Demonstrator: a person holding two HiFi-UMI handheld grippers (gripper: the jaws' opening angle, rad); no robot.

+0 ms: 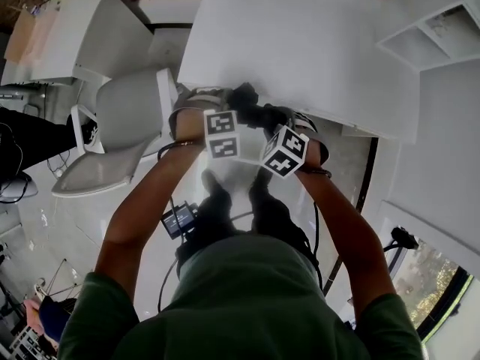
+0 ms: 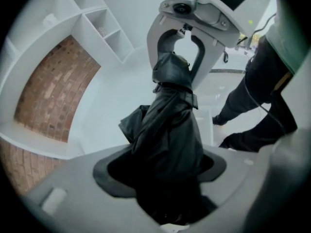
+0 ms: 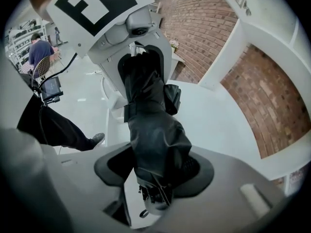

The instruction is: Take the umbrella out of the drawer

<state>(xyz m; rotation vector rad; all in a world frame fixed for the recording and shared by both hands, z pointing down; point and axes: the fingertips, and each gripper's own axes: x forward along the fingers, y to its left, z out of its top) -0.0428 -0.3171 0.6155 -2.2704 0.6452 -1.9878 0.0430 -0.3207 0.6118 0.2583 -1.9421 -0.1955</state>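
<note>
A folded black umbrella [image 1: 255, 109] hangs in the air in front of the white table [image 1: 300, 43], carried by both grippers. My left gripper [image 1: 234, 103] is shut on one end of it. My right gripper [image 1: 279, 118] is shut on the other end. In the left gripper view the umbrella [image 2: 167, 130] runs up from my left gripper [image 2: 165, 178] into the right gripper [image 2: 180, 38]. In the right gripper view its strapped fabric [image 3: 150, 125] stretches from my right gripper [image 3: 155, 174], where its rib tips poke out below the jaws, to the left gripper [image 3: 141, 57]. No drawer is in view.
A white chair [image 1: 127, 126] stands to the left of the table. White shelving [image 1: 427, 36] sits at the right, with a brick wall [image 3: 214, 23] behind. A small screen device [image 1: 178, 220] hangs at the person's waist. Another person [image 3: 39, 50] stands far back.
</note>
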